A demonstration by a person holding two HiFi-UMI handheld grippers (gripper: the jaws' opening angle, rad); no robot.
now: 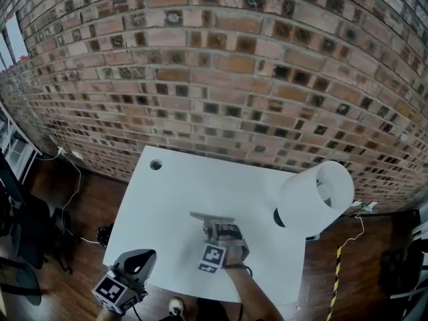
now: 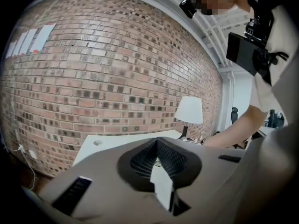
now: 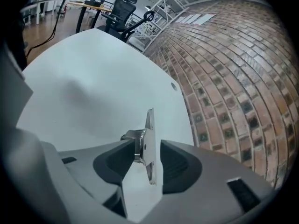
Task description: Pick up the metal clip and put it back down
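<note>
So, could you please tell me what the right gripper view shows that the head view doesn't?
Only the right gripper view shows the right gripper with its jaws open and the metal clip between them. Only the head view shows the lamp and the left gripper. Both show the white table, its hole, the clip and the brick wall.

1. In the head view the light is even, dim indoor light. The white surface (image 1: 174, 199) and the lamp shade (image 1: 316, 196) are brightest, and the floor corners fall dark.
2. A strong fisheye bows the courses of the brick wall (image 1: 214, 79), and black vignetting rings both gripper views.
3. In the left gripper view the ceiling at upper right is washed out, and the left hand-held gripper (image 2: 158, 148) looks soft close to the lens.
4. The right gripper view is bright. The metal clip (image 3: 148, 146) is sharp with pale glints, and a faint soft shadow lies on the surface.
</note>
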